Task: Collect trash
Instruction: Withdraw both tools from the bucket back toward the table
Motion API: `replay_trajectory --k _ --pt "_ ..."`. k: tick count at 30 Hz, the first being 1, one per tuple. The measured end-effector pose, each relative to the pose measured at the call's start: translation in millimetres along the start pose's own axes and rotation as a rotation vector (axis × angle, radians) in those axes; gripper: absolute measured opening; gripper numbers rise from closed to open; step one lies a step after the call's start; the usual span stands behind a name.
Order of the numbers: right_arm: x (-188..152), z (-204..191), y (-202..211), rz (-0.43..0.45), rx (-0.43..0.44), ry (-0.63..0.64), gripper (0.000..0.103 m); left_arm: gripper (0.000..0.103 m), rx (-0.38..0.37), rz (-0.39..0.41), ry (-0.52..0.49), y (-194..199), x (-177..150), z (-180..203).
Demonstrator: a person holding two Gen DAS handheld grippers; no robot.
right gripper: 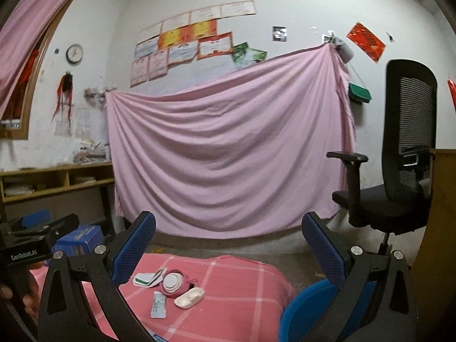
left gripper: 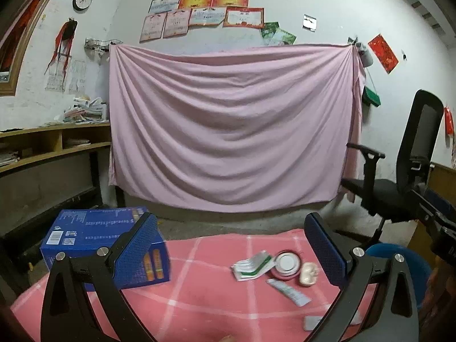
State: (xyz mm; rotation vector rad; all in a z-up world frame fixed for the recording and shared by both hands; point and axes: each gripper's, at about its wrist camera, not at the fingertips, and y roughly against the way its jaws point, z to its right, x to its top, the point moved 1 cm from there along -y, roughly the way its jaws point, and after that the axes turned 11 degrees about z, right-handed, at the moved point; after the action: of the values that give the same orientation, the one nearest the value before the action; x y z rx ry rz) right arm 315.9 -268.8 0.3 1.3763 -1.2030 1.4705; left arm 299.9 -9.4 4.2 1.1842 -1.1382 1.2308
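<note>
I have both hand-held grippers up over the pink checked cloth [left gripper: 216,299] that covers the desk. My left hand-held gripper [left gripper: 232,245] is spread wide with nothing between its blue pads [left gripper: 139,253]. My right hand-held gripper [right gripper: 228,245] is spread just as wide and pinches nothing.

The trash sits in a small cluster on the cloth, ahead of both grippers. In the left view it lies toward the right pad: a white and green sachet [left gripper: 252,265] touching a round pink tin [left gripper: 286,265], a white shell case [left gripper: 308,274] just beside the tin, and a grey tube [left gripper: 287,287] lying flat in front of them. Another grey packet [left gripper: 313,322] lies nearer me, partly hidden by the finger. In the right view the same cluster sits near the left pad.

A blue box [left gripper: 94,230] stands at the cloth's left side, behind the left pad. A blue stool [right gripper: 307,310] shows at the cloth's right edge, and a black chair [right gripper: 399,171] stands beyond it.
</note>
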Motion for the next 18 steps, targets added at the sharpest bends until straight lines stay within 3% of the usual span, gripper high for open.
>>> replay_trajectory --k 6,14,17,18 --pt "-14.6 -18.9 -20.7 -0.082 0.022 0.034 0.103 0.101 -0.005 -0.107 0.016 -18.9 -16.2 -20.9" --pt "-43.9 -32.2 -57.2 -0.291 0.027 0.065 0.103 0.1 -0.043 -0.287 0.008 -52.0 -32.1 -20.6" --pt "-57.3 -31.5 -71.9 -0.392 0.034 0.041 0.102 0.085 -0.08 -0.365 0.007 -66.2 -39.2 -16.7" --pt "-62.1 -31.0 -76.6 -0.424 0.034 0.031 0.102 0.076 -0.088 -0.397 0.007 -71.9 -43.1 -15.2"
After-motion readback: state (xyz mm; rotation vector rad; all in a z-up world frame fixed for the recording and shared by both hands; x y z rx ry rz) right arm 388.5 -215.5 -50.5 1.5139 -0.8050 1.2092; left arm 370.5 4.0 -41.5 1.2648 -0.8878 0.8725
